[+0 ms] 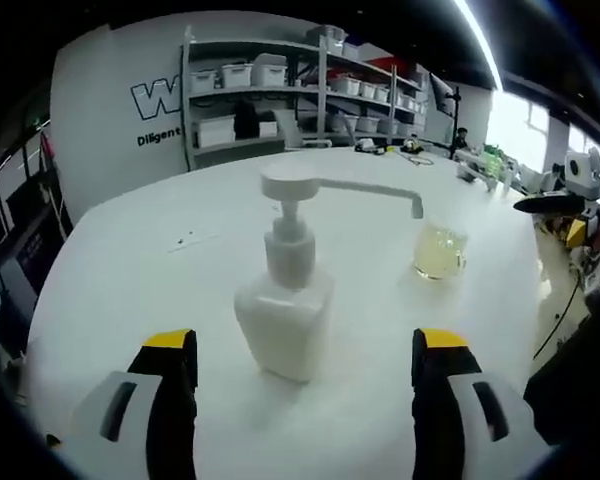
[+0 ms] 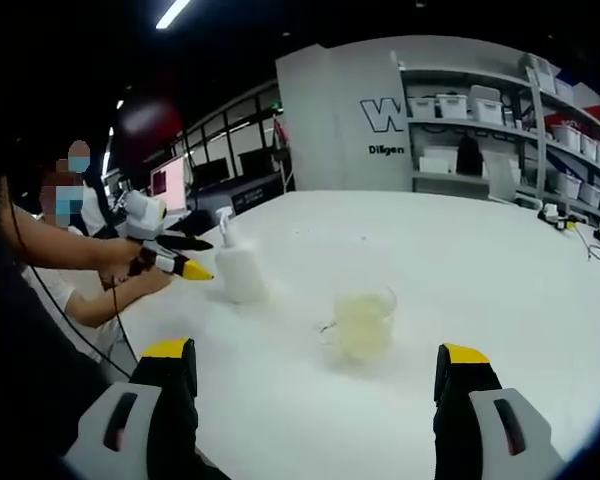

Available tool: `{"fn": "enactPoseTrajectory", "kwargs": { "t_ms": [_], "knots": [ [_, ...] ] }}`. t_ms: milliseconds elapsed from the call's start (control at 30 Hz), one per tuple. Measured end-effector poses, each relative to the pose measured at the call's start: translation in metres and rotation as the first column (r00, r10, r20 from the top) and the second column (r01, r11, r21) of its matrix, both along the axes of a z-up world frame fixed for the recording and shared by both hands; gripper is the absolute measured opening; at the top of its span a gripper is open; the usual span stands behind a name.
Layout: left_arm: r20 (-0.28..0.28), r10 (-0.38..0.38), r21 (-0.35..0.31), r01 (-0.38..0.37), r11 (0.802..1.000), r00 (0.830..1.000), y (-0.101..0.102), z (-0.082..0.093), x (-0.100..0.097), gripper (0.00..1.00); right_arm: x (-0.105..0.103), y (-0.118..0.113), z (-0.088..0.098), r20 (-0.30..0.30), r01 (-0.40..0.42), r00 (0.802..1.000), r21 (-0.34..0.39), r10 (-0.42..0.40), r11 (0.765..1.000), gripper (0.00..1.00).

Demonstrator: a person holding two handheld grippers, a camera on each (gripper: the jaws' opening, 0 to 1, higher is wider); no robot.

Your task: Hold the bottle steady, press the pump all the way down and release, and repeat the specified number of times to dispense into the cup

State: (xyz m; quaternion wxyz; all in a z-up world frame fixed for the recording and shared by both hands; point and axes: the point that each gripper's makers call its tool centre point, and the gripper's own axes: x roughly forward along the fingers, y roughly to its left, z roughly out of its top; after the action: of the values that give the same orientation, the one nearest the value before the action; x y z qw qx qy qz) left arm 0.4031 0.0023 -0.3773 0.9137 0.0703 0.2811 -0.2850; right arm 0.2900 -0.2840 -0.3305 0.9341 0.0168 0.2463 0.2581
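On the white tabletop (image 1: pixel 120 270), well in from its edges, the white pump bottle (image 1: pixel 283 310) stands upright between the spread left tongs (image 1: pixel 305 375), its spout over the glass cup (image 1: pixel 440 250) for dispensing; the right tongs (image 2: pixel 315 375) gape empty.

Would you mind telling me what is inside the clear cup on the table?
The clear cup holds pale yellowish liquid, filling roughly its lower half or more; the pump bottle's spout hangs above it. Through the liquid, the cup's bottom cannot be made out.
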Motion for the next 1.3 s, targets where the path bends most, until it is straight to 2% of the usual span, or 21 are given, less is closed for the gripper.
{"fn": "enactPoseTrajectory", "kwargs": {
  "t_ms": [33,133,333,400,600,700,1300],
  "knots": [
    [0.007,-0.013,0.015,0.013,1.0,1.0,-0.001,-0.001,0.007,0.86,0.0,-0.002,0.001,0.005,0.002,1.0,-0.002,-0.002,1.0,0.99],
    [0.007,-0.032,0.029,0.032,0.999,0.999,-0.003,-0.003,0.012,0.85,-0.002,-0.004,0.002,0.005,0.002,1.0,-0.005,-0.002,1.0,0.99],
    [0.011,-0.064,0.063,0.063,0.996,0.998,-0.003,-0.007,0.017,0.83,-0.004,-0.005,0.003,0.009,0.004,1.0,-0.01,-0.004,1.0,0.99],
    [0.016,-0.091,0.095,0.089,0.991,0.996,-0.004,-0.007,0.019,0.83,-0.005,-0.005,0.003,0.011,0.002,1.0,-0.013,-0.002,1.0,0.99],
    [0.014,-0.097,0.104,0.095,0.99,0.995,-0.003,-0.008,0.026,0.82,-0.006,-0.005,0.003,0.014,0.0,1.0,-0.014,0.0,1.0,0.99],
    [0.006,-0.143,0.147,0.14,0.979,0.99,-0.005,-0.012,0.028,0.81,-0.007,-0.004,0.002,0.011,-0.002,1.0,-0.017,0.003,1.0,0.99],
    [-0.005,-0.174,0.145,0.173,0.974,0.985,-0.012,-0.007,0.043,0.72,-0.013,-0.006,-0.001,0.007,0.008,1.0,-0.016,-0.008,1.0,0.99]
  ]
}}
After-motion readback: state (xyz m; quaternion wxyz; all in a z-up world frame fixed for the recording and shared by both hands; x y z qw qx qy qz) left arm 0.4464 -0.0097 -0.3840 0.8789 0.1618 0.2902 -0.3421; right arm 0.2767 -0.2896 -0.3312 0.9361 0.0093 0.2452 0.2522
